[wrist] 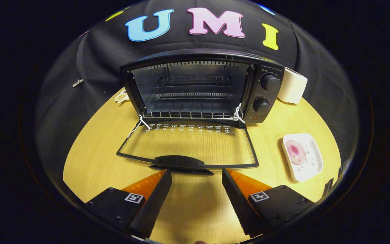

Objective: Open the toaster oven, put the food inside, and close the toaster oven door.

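Food [296, 152], a pink round piece, is lying on a white plate [311, 169] at the right of the frame, well apart from the toaster oven [201, 88] at centre, whose glass door [188, 145] is already folded down flat on the wooden table [93, 159]. The gripper [196, 178] is being held spread and empty just before the door handle [180, 162]. The food is probably being sought next; it should be approached from the plate's open side and pinched gently.
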A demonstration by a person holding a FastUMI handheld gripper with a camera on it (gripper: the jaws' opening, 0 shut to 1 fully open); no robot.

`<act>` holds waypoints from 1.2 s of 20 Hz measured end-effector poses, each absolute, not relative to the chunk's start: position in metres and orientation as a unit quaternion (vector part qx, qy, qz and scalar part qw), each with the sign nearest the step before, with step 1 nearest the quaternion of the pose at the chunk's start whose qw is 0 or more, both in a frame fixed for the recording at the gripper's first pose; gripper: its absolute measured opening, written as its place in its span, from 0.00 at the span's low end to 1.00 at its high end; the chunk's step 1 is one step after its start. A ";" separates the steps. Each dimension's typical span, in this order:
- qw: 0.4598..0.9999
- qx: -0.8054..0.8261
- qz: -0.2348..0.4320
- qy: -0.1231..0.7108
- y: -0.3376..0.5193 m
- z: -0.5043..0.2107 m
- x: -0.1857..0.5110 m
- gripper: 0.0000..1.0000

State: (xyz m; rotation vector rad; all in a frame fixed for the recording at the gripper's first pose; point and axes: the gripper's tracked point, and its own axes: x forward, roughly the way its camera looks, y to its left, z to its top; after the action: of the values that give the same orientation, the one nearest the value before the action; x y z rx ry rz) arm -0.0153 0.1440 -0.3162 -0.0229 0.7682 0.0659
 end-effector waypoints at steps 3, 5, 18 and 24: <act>0.930 -0.018 0.044 0.363 0.131 -0.302 -0.020 0.98; 0.933 -0.018 0.046 0.357 0.116 -0.289 -0.023 0.98; 0.942 -0.010 0.031 0.334 -0.043 -0.217 -0.007 0.98; 0.941 0.005 0.011 0.337 -0.114 -0.210 0.002 0.98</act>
State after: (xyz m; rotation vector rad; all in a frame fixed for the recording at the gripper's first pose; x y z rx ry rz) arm 0.0024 -0.1144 -0.2102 0.0105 0.6881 0.0226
